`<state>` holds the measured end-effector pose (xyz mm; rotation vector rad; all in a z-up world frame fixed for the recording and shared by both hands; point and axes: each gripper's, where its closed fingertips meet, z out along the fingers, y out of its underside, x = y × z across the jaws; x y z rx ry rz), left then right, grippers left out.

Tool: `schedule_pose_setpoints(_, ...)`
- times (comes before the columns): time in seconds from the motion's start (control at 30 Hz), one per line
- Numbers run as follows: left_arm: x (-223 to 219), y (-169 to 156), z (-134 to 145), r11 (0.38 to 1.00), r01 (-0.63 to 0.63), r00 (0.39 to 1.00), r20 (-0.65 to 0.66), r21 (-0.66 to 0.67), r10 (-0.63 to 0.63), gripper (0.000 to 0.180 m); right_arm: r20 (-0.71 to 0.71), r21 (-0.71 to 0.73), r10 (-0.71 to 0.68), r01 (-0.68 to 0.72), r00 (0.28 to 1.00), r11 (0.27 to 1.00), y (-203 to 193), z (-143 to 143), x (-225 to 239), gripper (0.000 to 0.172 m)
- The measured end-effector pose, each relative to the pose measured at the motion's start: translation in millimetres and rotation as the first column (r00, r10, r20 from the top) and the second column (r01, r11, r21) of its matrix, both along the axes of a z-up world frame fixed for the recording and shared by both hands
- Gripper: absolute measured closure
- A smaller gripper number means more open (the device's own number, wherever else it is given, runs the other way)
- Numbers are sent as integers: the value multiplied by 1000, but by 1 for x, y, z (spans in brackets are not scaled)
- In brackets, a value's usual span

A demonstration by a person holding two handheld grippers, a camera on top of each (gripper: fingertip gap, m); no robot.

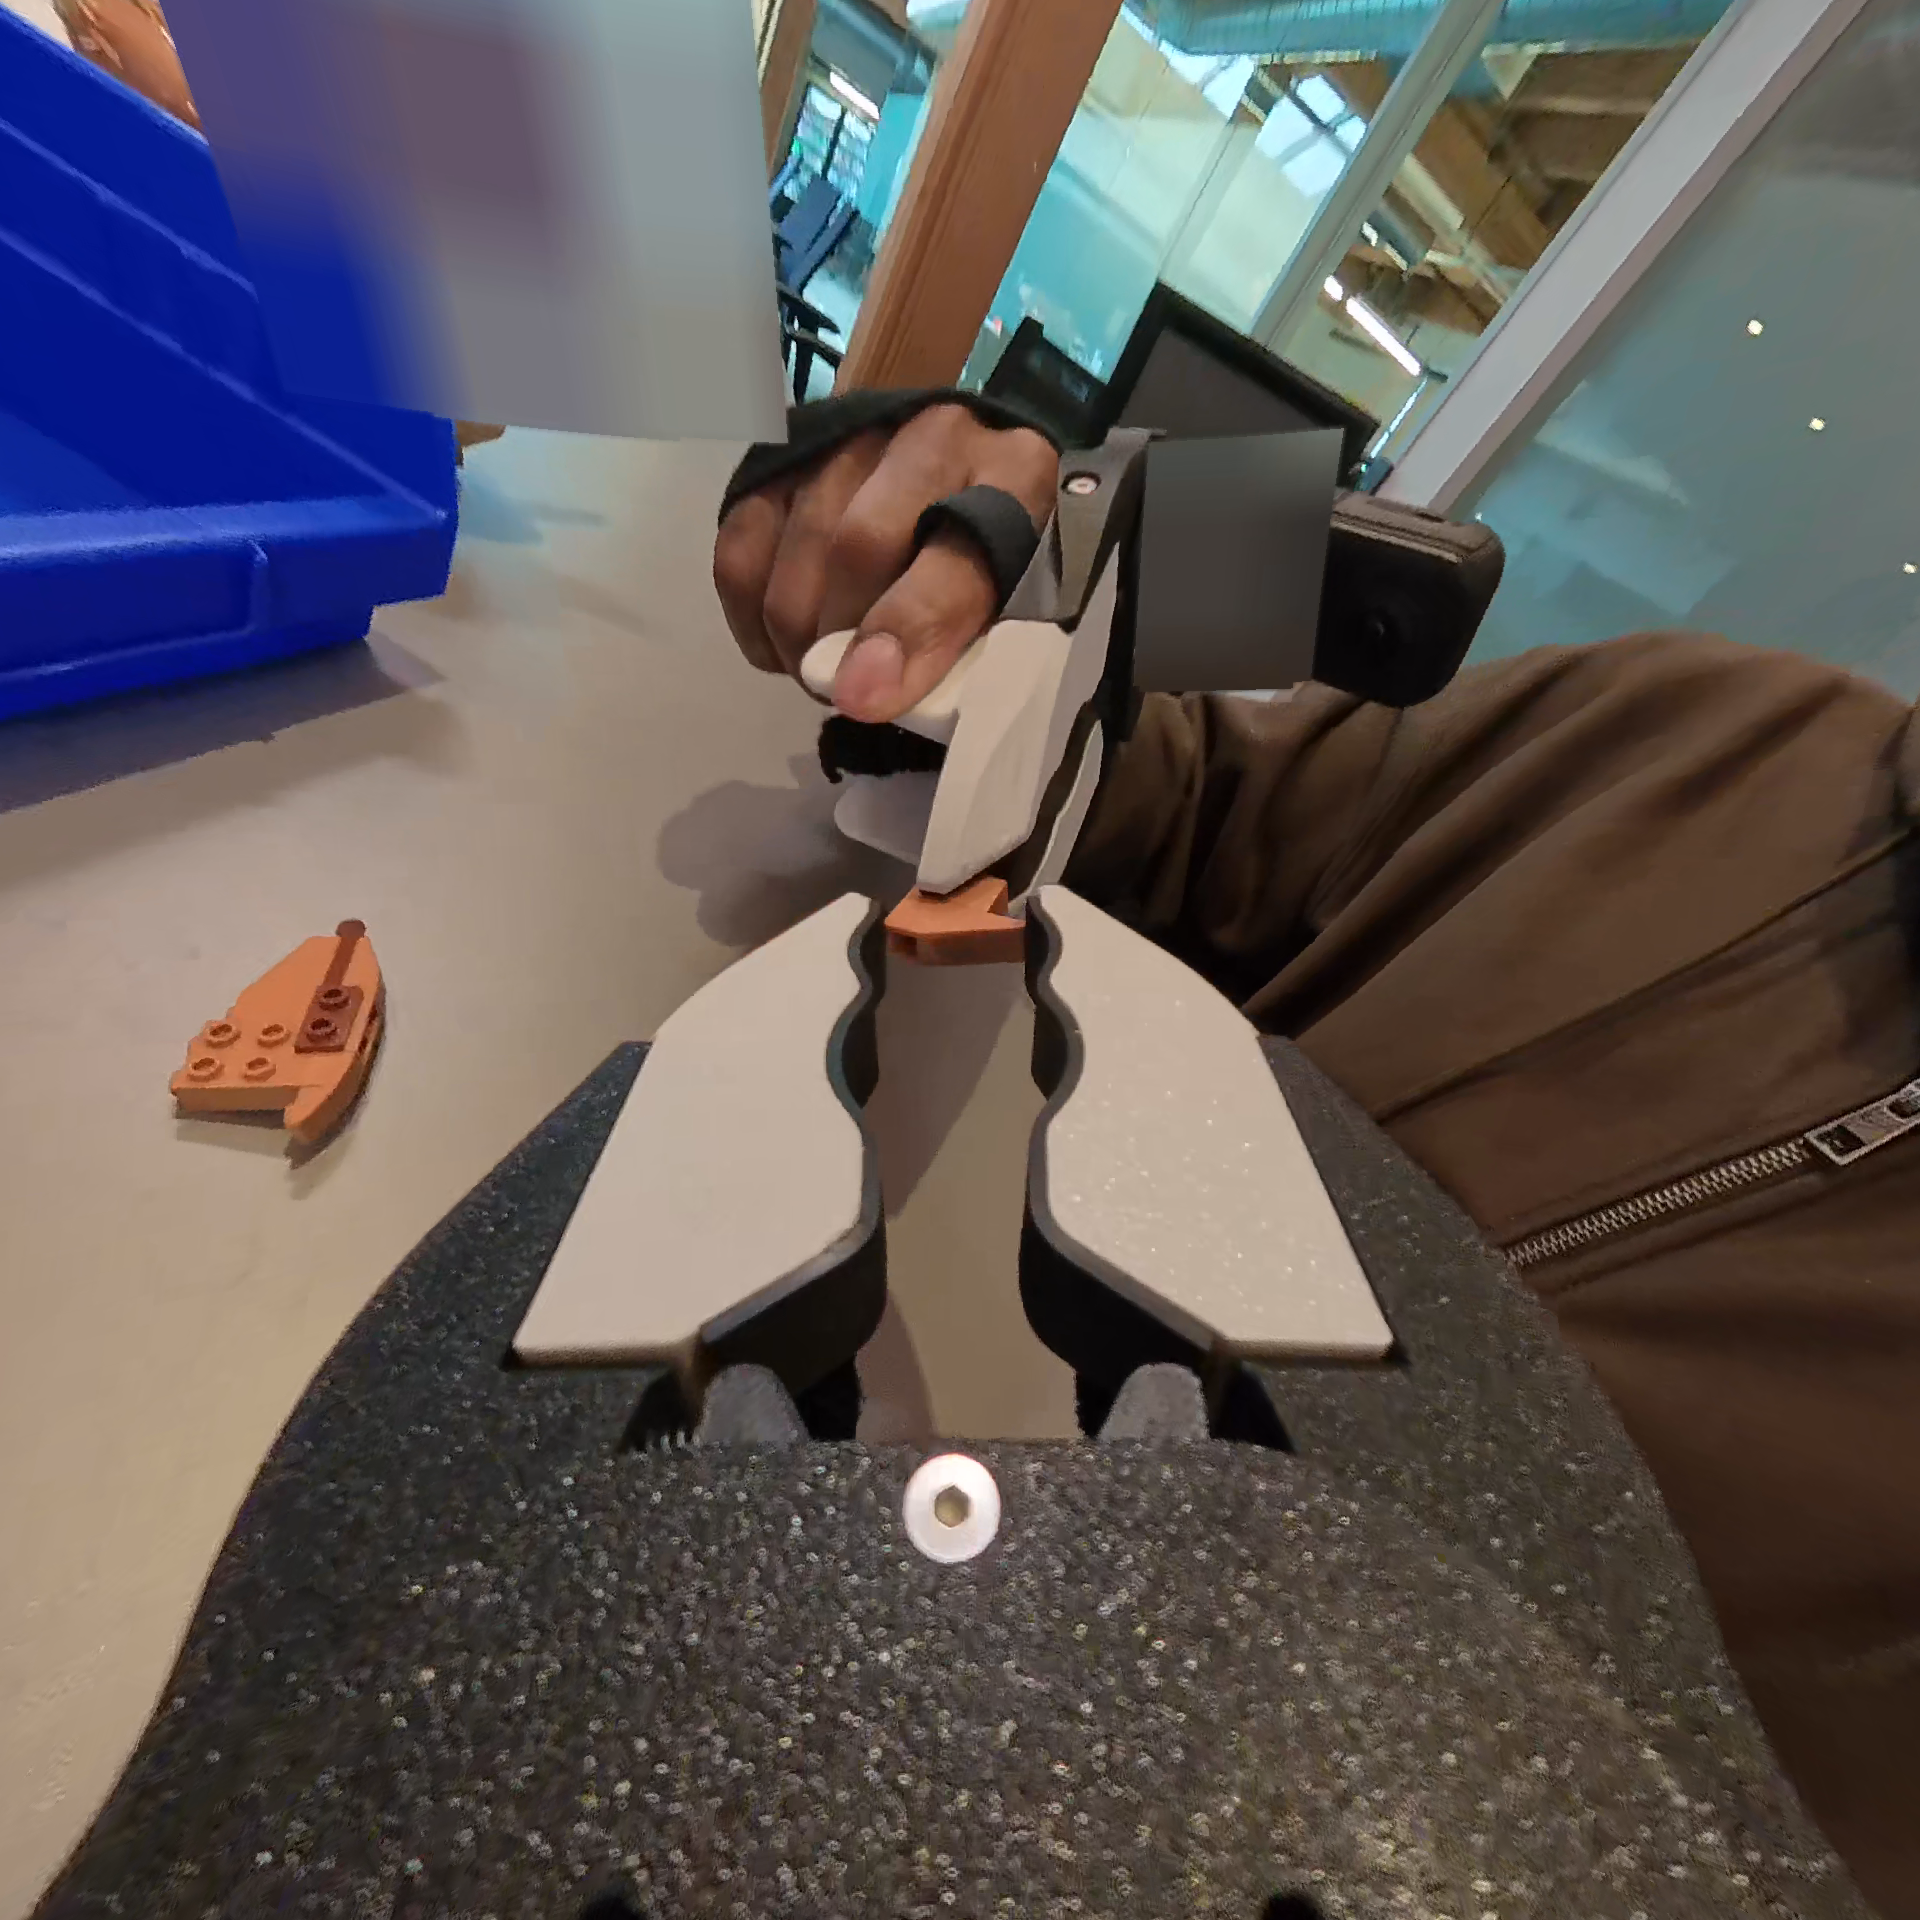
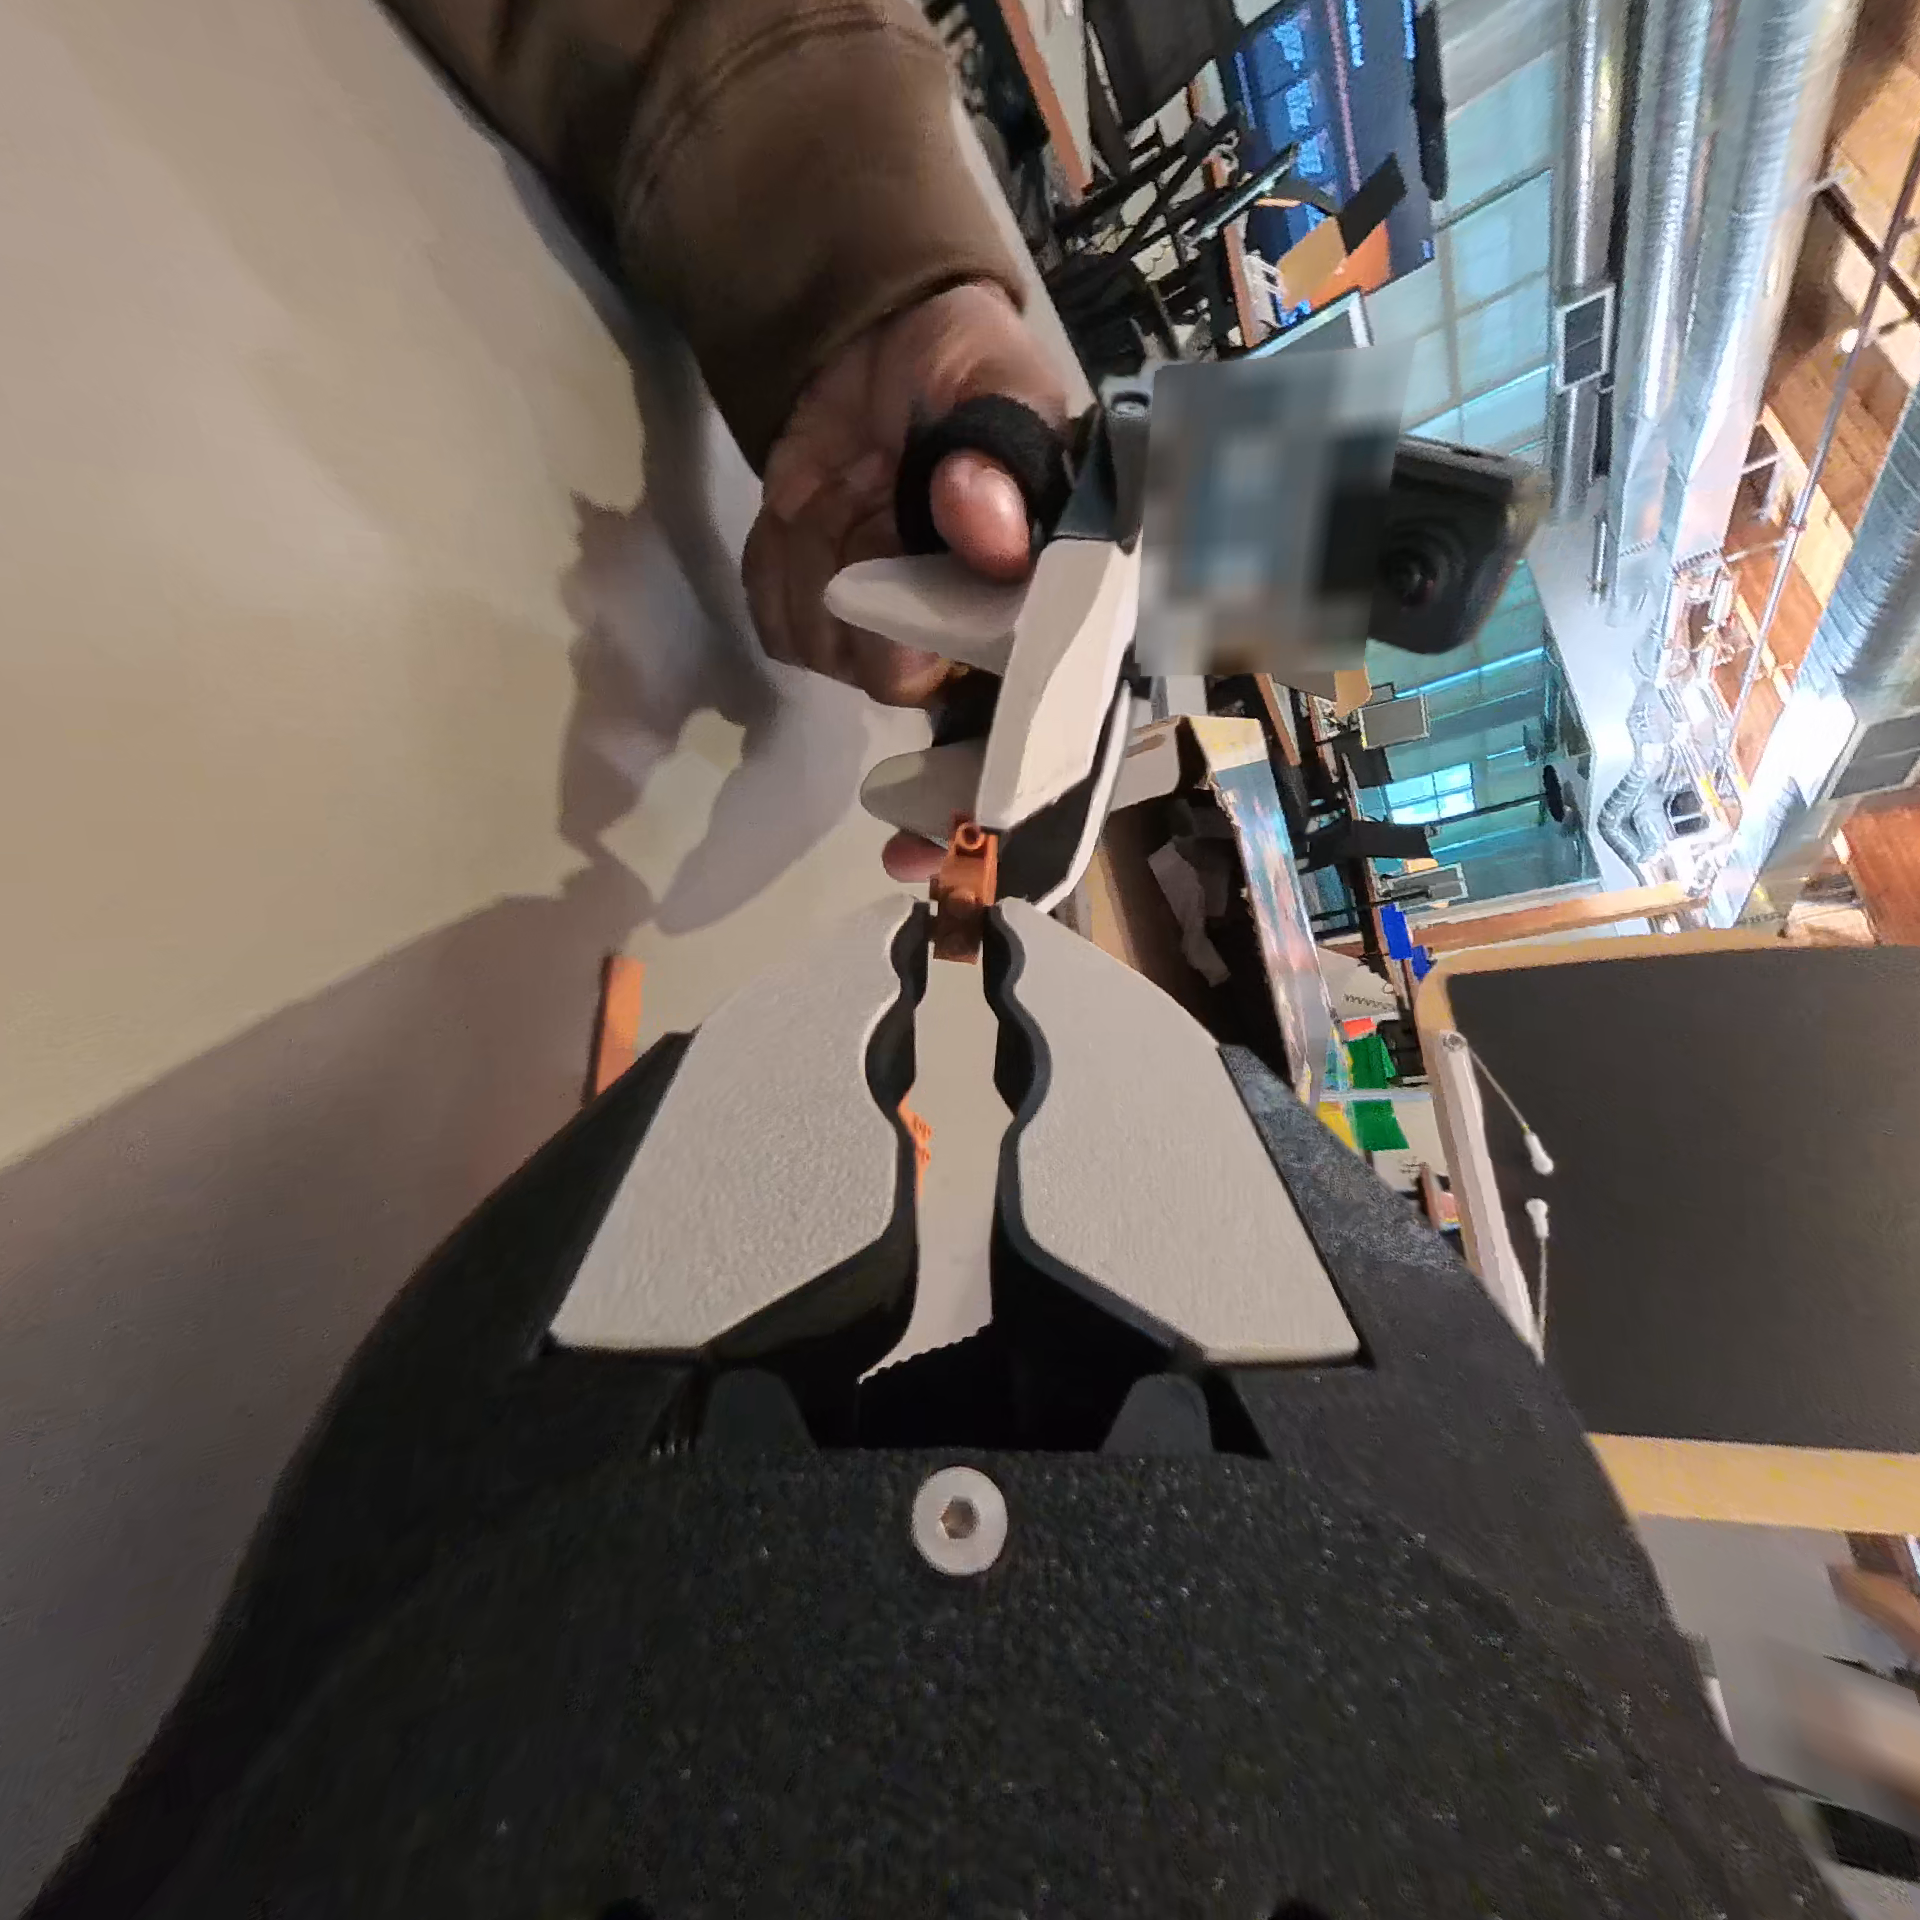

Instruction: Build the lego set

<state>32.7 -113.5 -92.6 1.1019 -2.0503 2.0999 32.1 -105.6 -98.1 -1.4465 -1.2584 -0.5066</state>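
Pale grey table (image 1: 312, 810) fills the near part of the left wrist view, and glass walls and a wooden post stand far behind. Up in the air above it, both claws grip one small orange-brown toy brick piece (image 1: 951, 928). It is flat and wedge-shaped with a notch on one side, and the right wrist view shows a round stud on it (image 2: 966, 873). The left claw (image 1: 954, 940) is open only a little way, and its two tips press on the sides of the piece. The right claw (image 2: 958, 925) is nearly closed and pinches the same piece from its thin edges; in the left view it comes down from 12 o'clock, held by a hand (image 1: 862, 551). At 9 o'clock on the table lies a small orange-brown toy boat (image 1: 286, 1029), with studs, a dark brown bit and a little mast. At 10 o'clock sits a big blue bin (image 1: 156, 499); what is inside it cannot be seen. A brown jacket sleeve (image 1: 1558, 935) is at 3 o'clock.
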Motion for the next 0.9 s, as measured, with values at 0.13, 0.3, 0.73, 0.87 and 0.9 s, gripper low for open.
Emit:
schedule_pose_setpoints(0.13,3,2,6,999,-20,1000,23,-38,21,155,-97,-15,-4,3,995,1000,2,5,2,162)
schedule_pose_setpoints(0.3,5,1,16,996,-38,997,64,-85,43,156,-220,-67,13,-28,975,997,4,5,-2,162)
schedule_pose_setpoints(0.73,1,11,16,990,-103,966,248,96,76,154,-738,-369,-156,-200,657,907,10,12,7,162)
schedule_pose_setpoints(0.87,5,9,5,985,-110,972,220,135,79,158,-789,-433,-228,-252,570,866,11,8,9,163)
schedule_pose_setpoints(0.9,6,10,4,983,-120,972,217,141,87,159,-796,-447,-246,-263,553,855,12,7,9,162)
